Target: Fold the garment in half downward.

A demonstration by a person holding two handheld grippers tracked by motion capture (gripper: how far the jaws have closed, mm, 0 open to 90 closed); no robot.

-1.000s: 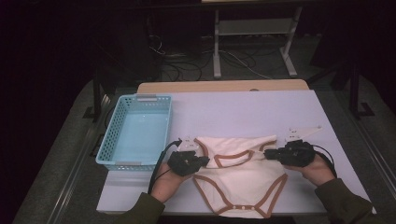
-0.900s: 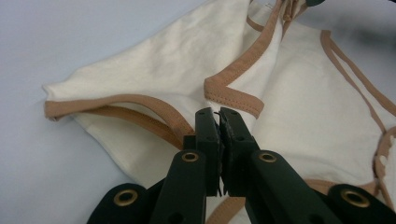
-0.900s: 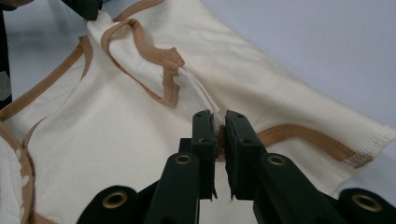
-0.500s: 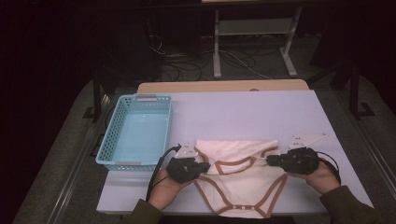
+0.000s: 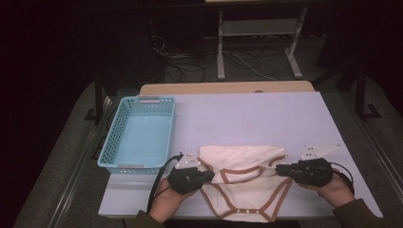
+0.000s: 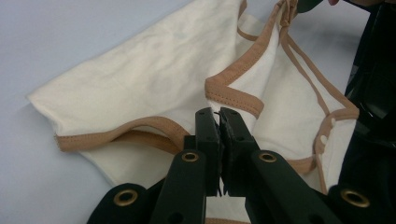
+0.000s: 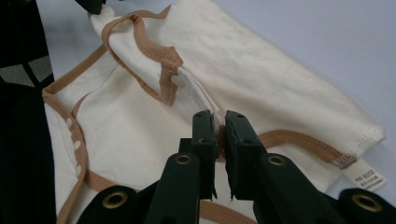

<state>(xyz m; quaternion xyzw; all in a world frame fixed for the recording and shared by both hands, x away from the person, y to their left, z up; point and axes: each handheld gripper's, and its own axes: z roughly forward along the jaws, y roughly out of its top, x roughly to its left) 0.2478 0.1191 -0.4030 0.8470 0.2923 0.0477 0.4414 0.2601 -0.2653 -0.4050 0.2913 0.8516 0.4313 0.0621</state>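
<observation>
one cream bodysuit point(image 5: 247, 183), one blue basket point(image 5: 110, 145), two grippers, one table point(image 5: 266, 118)

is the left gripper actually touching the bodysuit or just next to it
Touching. In the left gripper view the left gripper has its jaws shut on the brown-trimmed edge of the cream bodysuit, with the fabric pinched between them and no gap.

Cream bodysuit point(image 5: 247, 183) lies near table edge, left gripper point(image 5: 209, 176) and right gripper point(image 5: 279, 169) clamping its sides; blue basket point(image 5: 110, 147) far-left.
</observation>
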